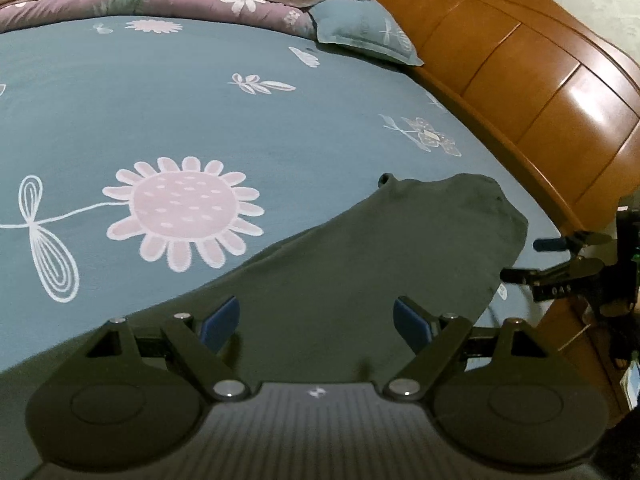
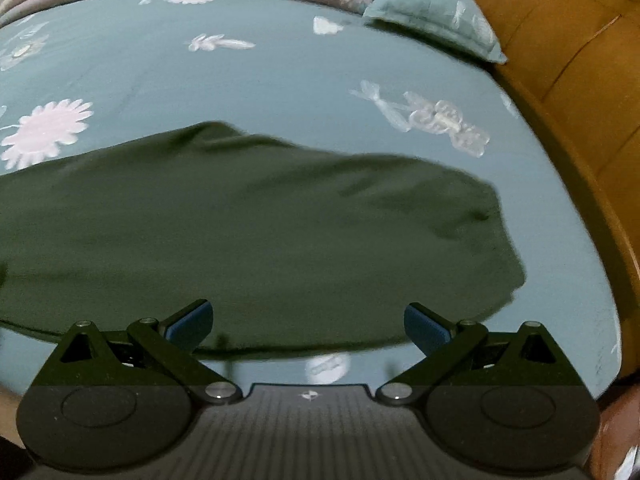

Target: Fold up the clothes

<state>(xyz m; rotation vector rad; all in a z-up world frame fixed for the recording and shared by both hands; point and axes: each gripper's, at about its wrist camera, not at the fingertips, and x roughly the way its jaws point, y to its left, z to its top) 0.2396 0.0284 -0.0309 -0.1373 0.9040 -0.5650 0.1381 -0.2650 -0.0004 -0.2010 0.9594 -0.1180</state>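
Currently both the left tool [image 1: 316,324] and the right tool [image 2: 308,326] hover with jaws spread wide and nothing between them over a dark green garment [image 2: 248,232] lying flat across the lower middle of the frame on a teal flowered bedsheet [image 1: 160,92], beside a wooden headboard [image 1: 532,80] at right.

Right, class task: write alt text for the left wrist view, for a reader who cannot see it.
A dark green garment lies flat on a blue flowered bedsheet, with the open left gripper above it, holding nothing. The right gripper enters from the right edge, beside a wooden headboard.
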